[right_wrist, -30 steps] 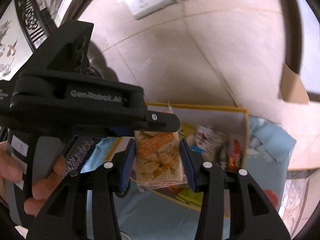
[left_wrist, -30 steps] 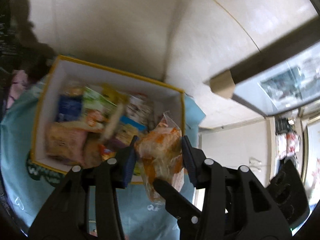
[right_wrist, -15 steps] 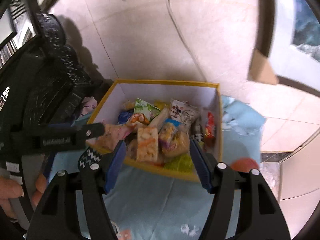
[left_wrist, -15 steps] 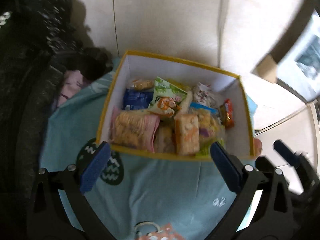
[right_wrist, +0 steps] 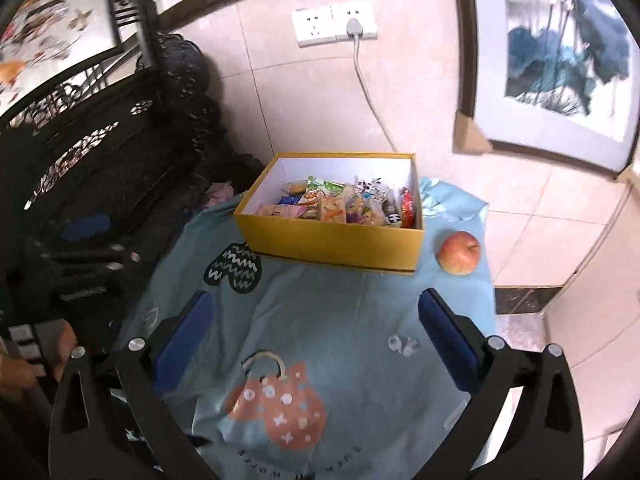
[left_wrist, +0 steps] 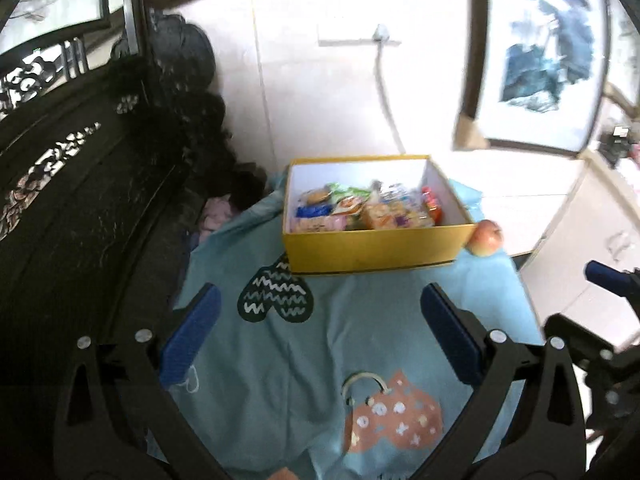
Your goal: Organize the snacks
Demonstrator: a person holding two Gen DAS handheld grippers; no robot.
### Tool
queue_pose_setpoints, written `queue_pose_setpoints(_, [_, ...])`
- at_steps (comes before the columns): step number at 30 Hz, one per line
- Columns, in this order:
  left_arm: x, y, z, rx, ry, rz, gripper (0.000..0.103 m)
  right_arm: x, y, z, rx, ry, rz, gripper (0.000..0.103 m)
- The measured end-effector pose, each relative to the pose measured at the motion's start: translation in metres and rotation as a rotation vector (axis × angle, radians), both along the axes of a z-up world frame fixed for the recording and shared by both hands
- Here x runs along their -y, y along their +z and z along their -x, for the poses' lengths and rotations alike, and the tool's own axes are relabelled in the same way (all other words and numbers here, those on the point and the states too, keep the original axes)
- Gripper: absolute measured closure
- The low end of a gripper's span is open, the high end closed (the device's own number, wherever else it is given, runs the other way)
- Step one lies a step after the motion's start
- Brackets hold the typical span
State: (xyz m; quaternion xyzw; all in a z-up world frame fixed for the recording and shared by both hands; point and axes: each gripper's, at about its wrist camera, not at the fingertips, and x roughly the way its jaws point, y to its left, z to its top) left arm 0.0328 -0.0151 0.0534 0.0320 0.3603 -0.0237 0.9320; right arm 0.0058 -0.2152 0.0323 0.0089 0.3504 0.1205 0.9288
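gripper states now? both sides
Left gripper: open, holding nothing.
Right gripper: open, holding nothing.

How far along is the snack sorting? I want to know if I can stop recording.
Looks nearly finished: the snack packets sit inside the yellow box. Left gripper and right gripper are open, holding nothing. Only an apple lies outside on the cloth.

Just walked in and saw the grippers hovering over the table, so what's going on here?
A person holding two grippers is sorting snacks. The left gripper and right gripper are both open and empty above the blue cloth. The wrapped snacks lie in the yellow box. An apple sits on the cloth beside the box.
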Motion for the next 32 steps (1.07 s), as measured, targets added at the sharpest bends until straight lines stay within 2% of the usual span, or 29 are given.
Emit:
queue_pose_setpoints(4, [-0.013, 0.008, 0.026, 0.015, 0.020, 0.002, 0.002, -0.015, 0.007, 0.037, 0.060, -0.035, 0.088, 0.001])
queue_pose_setpoints(7, [-0.019, 0.012, 0.035, 0.007, 0.035, 0.004, 0.002, -0.021, 0.009, 0.054, 0.078, -0.030, 0.099, 0.001])
queue_pose_setpoints(12, [-0.024, 0.025, 0.051, 0.035, -0.019, 0.074, 0.002, -0.019, 0.006, 0.072, 0.078, -0.054, 0.095, 0.001])
queue_pose_setpoints(15, [-0.021, 0.028, 0.057, 0.034, -0.021, 0.065, 0.002, -0.016, 0.004, 0.080, 0.073, -0.068, 0.092, 0.001])
queue_pose_setpoints(22, [-0.005, 0.024, 0.069, 0.046, -0.001, -0.015, 0.002, -0.012, 0.005, 0.094, 0.081, -0.104, 0.090, 0.001])
queue_pose_setpoints(26, [-0.002, 0.020, 0.070, 0.027, -0.024, -0.005, 0.002, -0.010, 0.006, 0.098, 0.091, -0.130, 0.105, 0.001])
queue_pose_setpoints(32, [-0.003, 0.018, 0.072, 0.021, -0.004, -0.004, 0.002, -0.007, 0.008, 0.100, 0.094, -0.180, 0.119, 0.001])
